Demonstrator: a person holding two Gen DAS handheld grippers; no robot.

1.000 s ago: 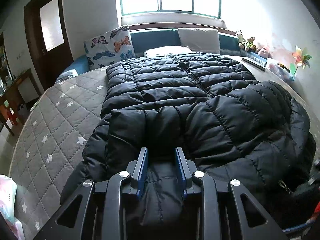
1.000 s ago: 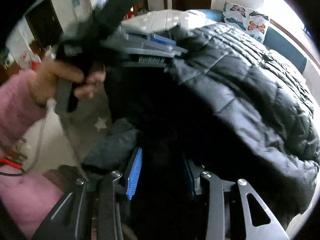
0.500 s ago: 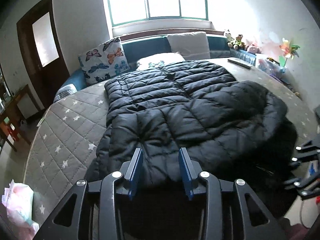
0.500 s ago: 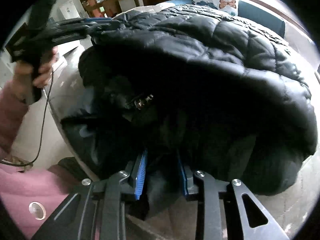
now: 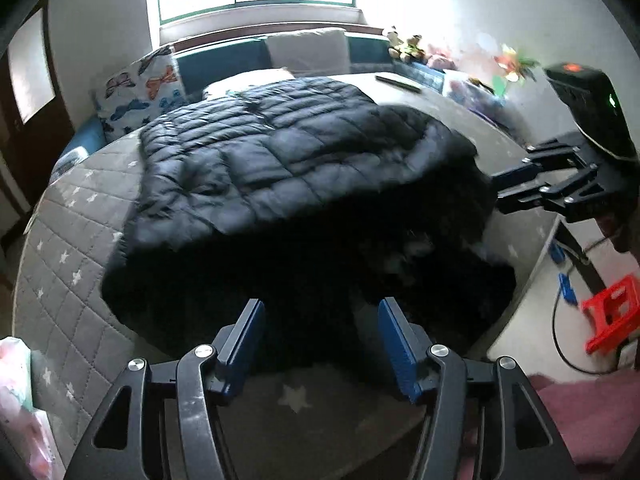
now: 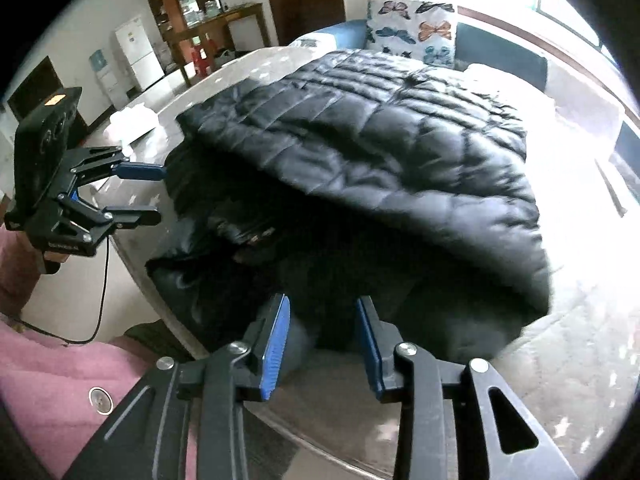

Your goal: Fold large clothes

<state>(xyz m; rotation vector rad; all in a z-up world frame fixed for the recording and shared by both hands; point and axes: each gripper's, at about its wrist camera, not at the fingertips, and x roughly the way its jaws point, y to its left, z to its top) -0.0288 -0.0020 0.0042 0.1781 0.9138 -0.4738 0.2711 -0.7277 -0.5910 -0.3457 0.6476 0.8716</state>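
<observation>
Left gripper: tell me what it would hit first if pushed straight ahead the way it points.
Most likely the near hem of the black puffer jacket lying folded on the grey quilted bed. The left gripper, its jaws opening with nothing gripped between them, aims at that dark edge; depth there is hard to judge.

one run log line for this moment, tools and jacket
left tool: opening, empty | right tool: opening, empty | jacket: folded over, on bed

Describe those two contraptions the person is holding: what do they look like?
Each gripper is a black linkage frame with silver pivot bolts and two flat blue finger pads. The right gripper looks the same. A black boxy block sits behind the fingers, and a thin black cable trails off. The sleeves are pink.
</observation>
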